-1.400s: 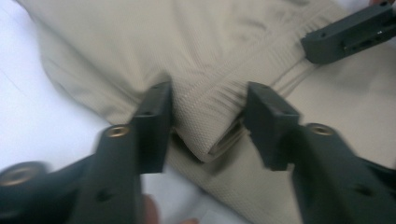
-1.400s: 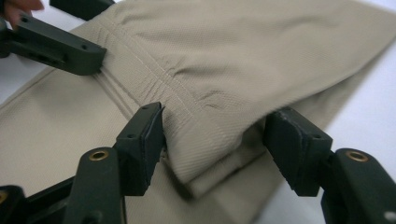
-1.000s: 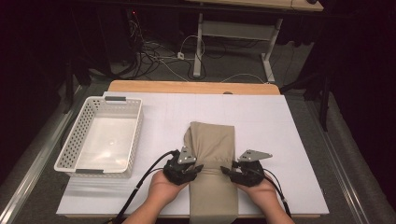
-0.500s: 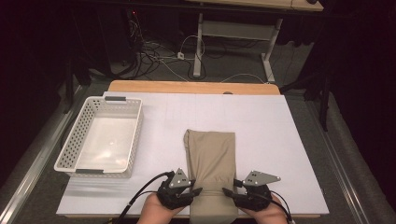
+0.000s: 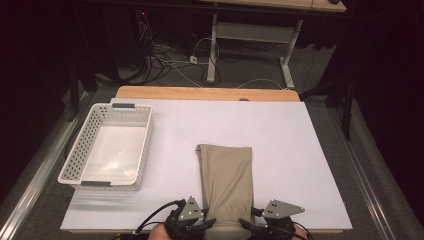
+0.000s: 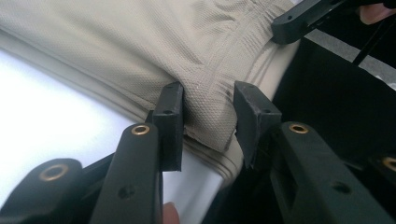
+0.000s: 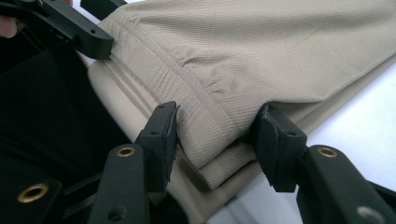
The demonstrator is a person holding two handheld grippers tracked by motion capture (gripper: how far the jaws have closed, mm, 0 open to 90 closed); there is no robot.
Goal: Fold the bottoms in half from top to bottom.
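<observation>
A folded tan cloth [image 5: 225, 180] lies lengthwise on the white table [image 5: 300, 140], its near end hanging over the front edge. My left gripper [image 5: 207, 223] holds the cloth's near left corner and my right gripper [image 5: 247, 225] its near right corner. In the left gripper view the stitched hem [image 6: 205, 107] sits pinched between the left gripper's [image 6: 208, 121] pads. In the right gripper view the thick folded corner [image 7: 219, 126] fills the gap of the right gripper [image 7: 215, 135]; those jaws have just been opening a little, with both pads still against the cloth.
A white perforated basket [image 5: 80, 145] stands on the left side of the table with nothing in it. The table's wooden far edge [image 5: 210, 93] runs across the back. Cables and desk legs lie on the floor beyond.
Both grippers have pulled back toward the table's front edge, dragging the cloth with them. The cloth's near end now hangs over that edge.
</observation>
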